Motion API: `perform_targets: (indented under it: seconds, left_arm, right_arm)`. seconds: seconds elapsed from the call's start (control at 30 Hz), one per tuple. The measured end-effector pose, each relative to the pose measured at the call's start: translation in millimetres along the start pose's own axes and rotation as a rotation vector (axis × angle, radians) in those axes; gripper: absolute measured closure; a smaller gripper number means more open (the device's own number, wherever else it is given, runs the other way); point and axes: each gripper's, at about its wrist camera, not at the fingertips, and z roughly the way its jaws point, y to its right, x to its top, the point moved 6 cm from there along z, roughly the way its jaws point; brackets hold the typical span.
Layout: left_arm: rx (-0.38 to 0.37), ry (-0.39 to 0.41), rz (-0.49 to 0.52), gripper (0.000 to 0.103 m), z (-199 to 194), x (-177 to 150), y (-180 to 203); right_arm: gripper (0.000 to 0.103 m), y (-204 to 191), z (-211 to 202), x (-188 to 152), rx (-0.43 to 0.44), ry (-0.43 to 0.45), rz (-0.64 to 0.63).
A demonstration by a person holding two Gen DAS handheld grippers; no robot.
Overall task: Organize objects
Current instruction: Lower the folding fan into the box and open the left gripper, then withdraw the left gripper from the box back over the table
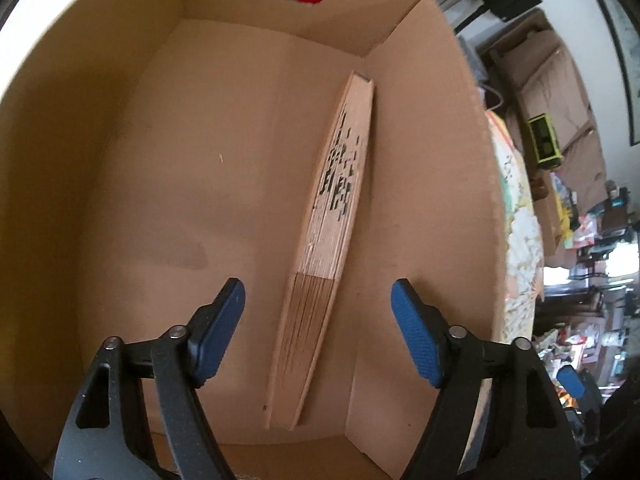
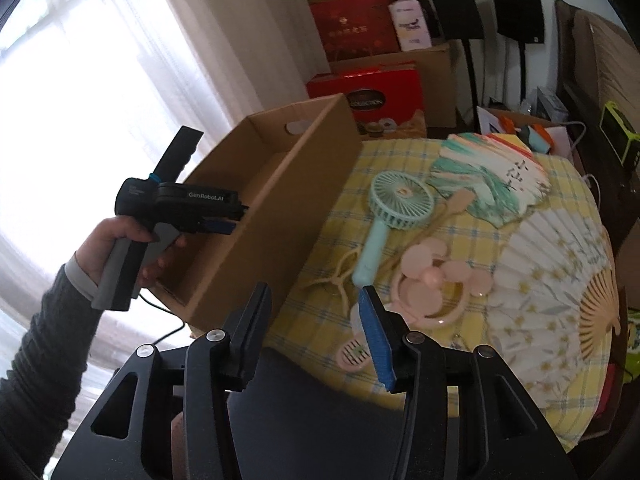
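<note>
A folded wooden fan (image 1: 328, 248) lies on the floor of an open cardboard box (image 1: 132, 168), near its right wall. My left gripper (image 1: 318, 312) is open and empty just above the fan's handle end. In the right wrist view the left gripper (image 2: 224, 222) reaches into the box (image 2: 280, 200) from its left end. My right gripper (image 2: 316, 316) is open and empty, held off the table's near edge. On the table lie a mint handheld fan (image 2: 384, 216), a pink handheld fan (image 2: 432, 284), a green painted fan (image 2: 488, 176) and a large open white paper fan (image 2: 560, 272).
A yellow checked cloth (image 2: 372, 160) covers the table. Red gift boxes (image 2: 372, 88) and cardboard cartons stand behind the table. Black speakers on stands (image 2: 516, 12) and a lime green device (image 2: 616, 136) are at the back right. A bright curtained window (image 2: 80, 80) is at the left.
</note>
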Motion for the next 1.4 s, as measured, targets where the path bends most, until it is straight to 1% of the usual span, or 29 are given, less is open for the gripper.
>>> perform_targets:
  seconds: [0.03,0.1,0.17,0.23,0.3,0.33,0.4,0.43,0.5,0.63,0.7,0.8,0.87,0.97,1.03,1.07,1.13,1.17,1.23,1.27,1.3,1.4]
  left_arm:
    - [0.010,-0.008,0.007,0.051,2.3,0.5,-0.3]
    - [0.071,-0.015,0.041,0.066,7.8,0.3,-1.2]
    - [0.115,-0.019,0.058,0.068,12.1,-1.9,-2.7]
    - [0.102,-0.027,0.058,0.070,13.6,-2.9,-1.9]
    - [0.121,-0.023,0.066,0.072,12.7,-2.3,-2.1]
    - [0.141,-0.024,0.076,0.078,13.0,-2.2,-2.1]
    - [0.187,-0.027,0.101,0.088,14.2,-2.1,-2.5]
    - [0.183,-0.040,0.109,0.088,16.2,-2.8,-1.6]
    - [0.164,-0.072,0.111,0.088,20.9,-4.9,-0.1]
    - [0.191,-0.088,0.144,0.088,23.3,-5.9,6.7]
    - [0.166,-0.110,0.152,0.088,25.9,-8.2,12.4]
    - [0.149,-0.124,0.160,0.088,27.8,-12.2,19.2]
    - [0.117,-0.139,0.156,0.088,29.6,-16.4,24.2]
    - [0.122,-0.137,0.167,0.088,28.8,-20.3,28.7]
    - [0.126,-0.121,0.156,0.088,23.3,-20.8,28.6]
    - [0.115,-0.111,0.144,0.087,19.0,-20.6,28.3]
    - [0.101,-0.085,0.115,0.068,7.5,-20.7,26.6]
    - [0.113,-0.064,0.111,0.063,1.5,-20.7,25.6]
    - [0.133,-0.008,0.108,0.049,-14.2,-20.7,25.7]
    - [0.133,0.014,0.106,0.045,-20.2,-18.0,24.4]
    - [0.131,0.041,0.105,0.043,-26.8,-17.2,25.9]
    - [0.139,0.093,0.129,0.043,-38.8,-18.9,20.5]
  right_arm:
    - [0.056,2.2,-0.9,-1.6,-0.003,0.000,0.004]
    - [0.056,5.8,-1.7,-3.5,-0.006,-0.003,0.012]
    - [0.056,9.7,-2.4,-5.8,-0.008,-0.005,0.021]
    - [0.056,12.2,-3.8,-7.9,-0.010,-0.004,0.027]
    - [0.056,14.1,-4.6,-8.9,-0.013,-0.003,0.032]
    - [0.056,15.3,-4.9,-9.4,-0.015,-0.002,0.034]
    - [0.056,16.4,-5.5,-10.0,-0.016,-0.001,0.036]
    - [0.056,16.9,-5.9,-10.2,-0.016,-0.002,0.037]
    - [0.056,17.2,-6.8,-10.9,-0.016,-0.004,0.038]
    - [0.056,20.1,-7.3,-12.2,-0.020,-0.006,0.047]
    - [0.056,20.1,-7.9,-12.0,-0.021,-0.006,0.047]
    - [0.056,20.4,-9.0,-11.7,-0.020,-0.004,0.046]
    - [0.056,21.3,-9.9,-11.4,-0.023,-0.002,0.046]
    - [0.056,23.1,-11.6,-11.7,-0.026,-0.001,0.050]
    - [0.056,25.6,-13.7,-11.6,-0.031,0.000,0.053]
    - [0.056,27.2,-14.6,-11.5,-0.034,0.001,0.055]
    - [0.056,31.6,-17.6,-11.2,-0.045,0.008,0.060]
    - [0.056,34.1,-19.2,-11.3,-0.051,0.011,0.062]
    - [0.055,41.0,-23.5,-11.3,-0.085,0.023,0.058]
    - [0.054,44.3,-25.1,-11.4,-0.105,0.029,0.055]
    - [0.054,49.8,-27.2,-11.6,-0.136,0.036,0.051]
    - [0.052,62.1,-30.3,-13.2,-0.180,0.040,0.058]
